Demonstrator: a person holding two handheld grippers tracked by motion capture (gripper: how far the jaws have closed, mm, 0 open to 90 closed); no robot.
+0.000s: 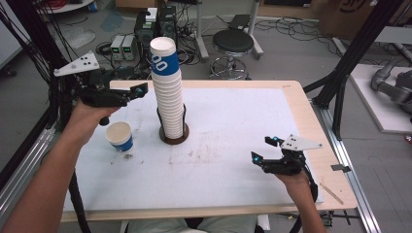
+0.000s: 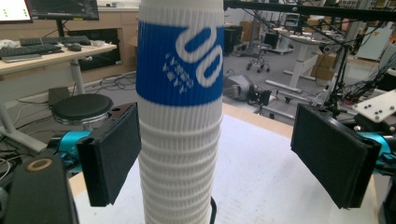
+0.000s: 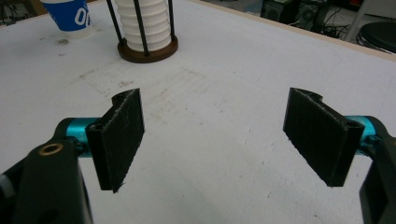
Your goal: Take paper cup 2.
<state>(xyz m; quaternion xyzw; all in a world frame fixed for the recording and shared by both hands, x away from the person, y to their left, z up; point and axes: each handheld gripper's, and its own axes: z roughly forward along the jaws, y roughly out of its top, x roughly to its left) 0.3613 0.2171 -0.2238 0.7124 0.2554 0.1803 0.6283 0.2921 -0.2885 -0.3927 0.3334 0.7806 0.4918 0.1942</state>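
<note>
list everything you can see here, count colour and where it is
stack of cups: one tall stack, white ribbed, top cup with a blue band, standing in the holder at the table's middle
cup holder: one, brown round base with black upright rods, under the stack
single cup: one, white with a blue band, upright on the table left of the holder
table: one, white top with a wooden edge, some dirt marks
stool: one, black round seat, on the floor beyond the table
left gripper: one, black, raised beside the stack's upper part, jaws open
right gripper: one, black, low over the table's right side, jaws open, holding nothing
</note>
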